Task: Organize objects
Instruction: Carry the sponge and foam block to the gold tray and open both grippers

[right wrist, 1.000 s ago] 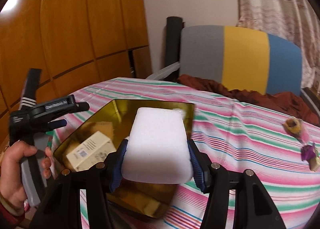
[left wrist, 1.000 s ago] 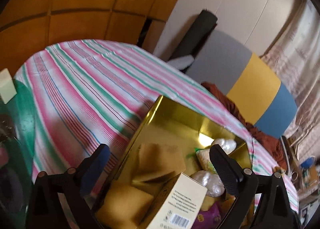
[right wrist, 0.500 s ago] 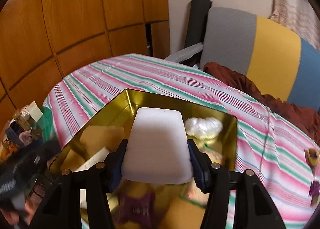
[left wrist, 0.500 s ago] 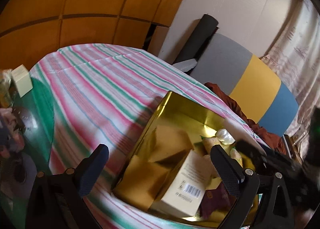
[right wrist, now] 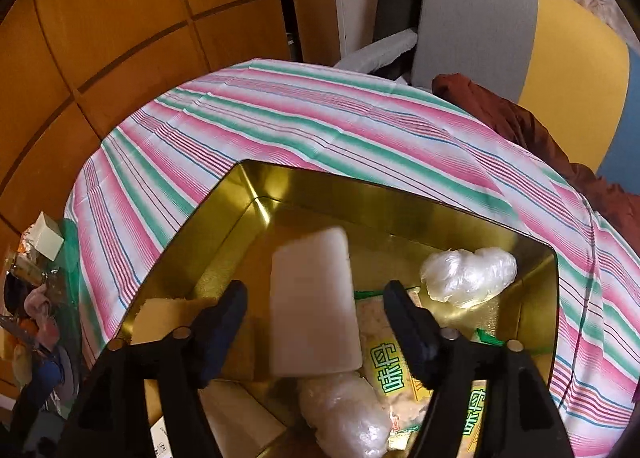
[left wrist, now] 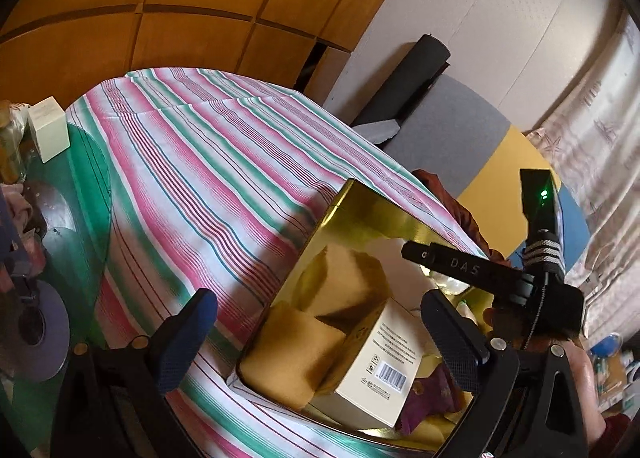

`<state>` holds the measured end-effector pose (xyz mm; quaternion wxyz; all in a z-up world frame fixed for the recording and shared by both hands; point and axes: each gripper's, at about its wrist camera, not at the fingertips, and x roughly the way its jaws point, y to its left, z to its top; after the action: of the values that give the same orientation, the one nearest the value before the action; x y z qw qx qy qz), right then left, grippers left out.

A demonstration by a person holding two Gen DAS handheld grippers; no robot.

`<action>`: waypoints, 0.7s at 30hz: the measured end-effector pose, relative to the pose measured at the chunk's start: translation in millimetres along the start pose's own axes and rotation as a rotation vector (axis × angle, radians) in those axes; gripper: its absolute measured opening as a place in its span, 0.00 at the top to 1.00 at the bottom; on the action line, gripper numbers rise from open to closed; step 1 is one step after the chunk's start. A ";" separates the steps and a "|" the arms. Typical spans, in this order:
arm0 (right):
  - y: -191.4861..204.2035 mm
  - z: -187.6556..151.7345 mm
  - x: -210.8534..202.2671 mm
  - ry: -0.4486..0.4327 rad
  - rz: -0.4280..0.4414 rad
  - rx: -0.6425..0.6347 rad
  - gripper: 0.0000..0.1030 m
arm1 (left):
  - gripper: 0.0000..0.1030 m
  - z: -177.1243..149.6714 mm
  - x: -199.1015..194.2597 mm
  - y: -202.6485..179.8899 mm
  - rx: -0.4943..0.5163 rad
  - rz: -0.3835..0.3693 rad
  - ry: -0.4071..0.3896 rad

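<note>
Dropped from between right gripper (right wrist: 316, 322) jaws just opening: white foam block (right wrist: 312, 306), now loose over gold tin (right wrist: 256, 194). Left gripper (left wrist: 320, 334) wide open, empty.

Black right gripper (right wrist: 316, 314), blue textured pads (right wrist: 404, 322).
</note>
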<state>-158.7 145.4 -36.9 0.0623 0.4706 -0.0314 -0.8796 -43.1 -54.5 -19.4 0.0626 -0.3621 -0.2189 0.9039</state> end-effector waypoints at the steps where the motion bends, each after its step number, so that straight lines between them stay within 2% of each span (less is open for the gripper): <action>1: -0.5 -0.9 -2.9 -0.004 -0.004 0.002 0.27 | 0.01 -1.0 -0.1 -1.1 0.002 -0.002 0.001; 9: -32.2 -23.3 -55.7 -0.127 0.012 0.091 0.27 | 0.01 -11.7 -5.3 -19.9 0.044 -0.022 0.003; 15: -67.1 -64.5 -101.6 -0.208 -0.082 0.135 0.27 | 0.01 -29.1 -8.7 -53.0 0.118 -0.065 0.018; 21: -114.8 -109.8 -137.3 -0.257 -0.156 0.204 0.27 | 0.01 -57.9 -8.4 -101.0 0.240 -0.124 0.071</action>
<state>-1.2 278.6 2.2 -0.0588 0.3593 -0.0913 -0.9269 -2.1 54.0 -6.7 0.1688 -0.3698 -0.1288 0.9045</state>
